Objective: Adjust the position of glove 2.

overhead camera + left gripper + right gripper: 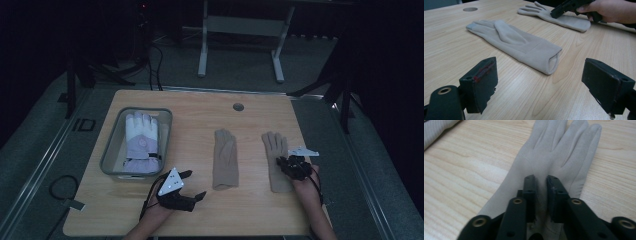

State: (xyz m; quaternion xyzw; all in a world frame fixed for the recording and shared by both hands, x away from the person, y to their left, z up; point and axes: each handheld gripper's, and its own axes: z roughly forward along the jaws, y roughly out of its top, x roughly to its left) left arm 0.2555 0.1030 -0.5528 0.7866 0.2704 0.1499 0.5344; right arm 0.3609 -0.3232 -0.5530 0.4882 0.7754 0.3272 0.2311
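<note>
The right-hand beige glove point(276, 162) lies flat on the desk point(200, 210), fingers pointing away from the person and cuff toward them. It is a soft, suede-like knit in a pale tan, its fingers lying close together, the fabric smooth apart from a raised fold running along the palm. That fold stands between the jaws of the right gripper point(542, 180), which are nearly closed and pinch the fabric ridge at the middle of the glove.

Just left of this glove, a clear gap apart, lies its mate, the second beige glove point(225, 159), also flat, thumb folded across its palm and open cuff facing the person. Farther left of the held glove, beyond the mate, a grey bin point(111, 150) holds a white and lilac ski glove point(141, 142).

The left gripper point(192, 186) rests low near the desk's front edge, left of the held glove and just short of the mate's cuff, its jaws spread wide with nothing between them.
</note>
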